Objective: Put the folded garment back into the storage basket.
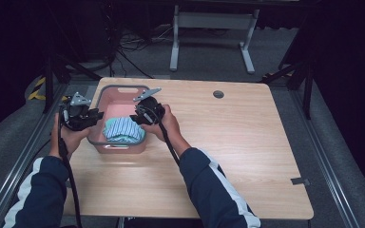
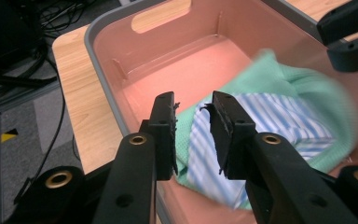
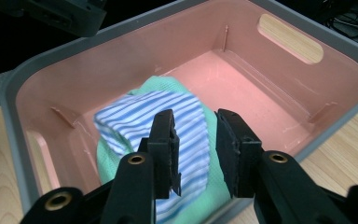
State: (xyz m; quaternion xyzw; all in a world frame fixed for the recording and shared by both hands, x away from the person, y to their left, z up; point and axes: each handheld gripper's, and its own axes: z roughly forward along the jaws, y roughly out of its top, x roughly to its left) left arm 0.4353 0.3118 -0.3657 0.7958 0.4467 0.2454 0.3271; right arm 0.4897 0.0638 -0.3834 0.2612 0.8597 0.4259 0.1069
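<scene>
Both jaw pairs stand slightly parted, empty, above the striped cloth (image 3: 168, 116) in the pink bin (image 3: 23, 88).

Pink plastic bin (image 1: 119, 97) with grey rim and slotted handles, upright on the table between the left gripper (image 2: 193, 109) and right gripper (image 3: 193, 126), holding a crumpled blue-and-white striped cloth (image 3: 168, 116) atop a green cloth (image 2: 303, 84), bunched just beyond both grippers' parted jaws.
</scene>
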